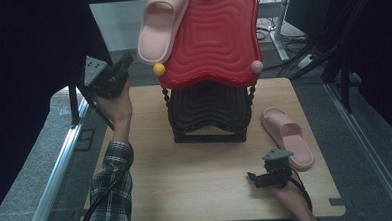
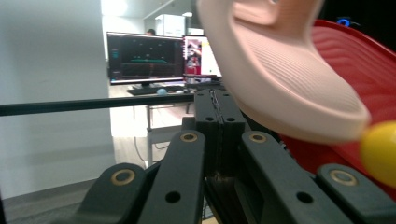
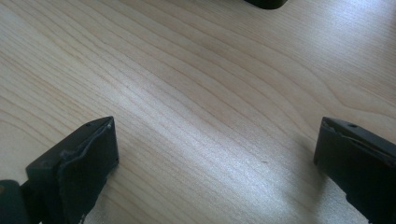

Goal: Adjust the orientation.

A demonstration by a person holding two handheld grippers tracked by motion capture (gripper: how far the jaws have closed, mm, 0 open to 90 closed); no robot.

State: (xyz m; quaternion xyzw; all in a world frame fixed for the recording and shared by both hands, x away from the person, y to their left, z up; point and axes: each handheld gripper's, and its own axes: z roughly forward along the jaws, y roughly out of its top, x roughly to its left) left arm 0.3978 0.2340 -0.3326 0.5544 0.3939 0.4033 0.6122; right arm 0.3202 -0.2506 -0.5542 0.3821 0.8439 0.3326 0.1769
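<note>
At the far left of the high view we hold our left tongs point(image 1: 124, 61) raised above the tabletop's point(image 1: 197, 190) left edge, their tips pointing toward the upper pink slipper point(image 1: 160, 27). In the left gripper view these tongs point(image 2: 215, 100) are clenched, the two jaws pressed flat together with nothing between them, just beneath the ribbed sole of that slipper point(image 2: 285, 74). The slipper lies tilted on the left part of the red top tray point(image 1: 216, 39) of a two-tier stand, its heel near a yellow ball point(image 1: 159, 69) at the tray's corner. A dark lower tray point(image 1: 209, 110) sits underneath. Farther right, a second pink slipper point(image 1: 287, 136) lies flat on the tabletop beside the stand. Just beside its toe end we rest our right tongs point(image 1: 251, 177) low over the wood; in the right gripper view they point(image 3: 215, 144) are released, jaws wide apart over bare tabletop point(image 3: 210, 93).
</note>
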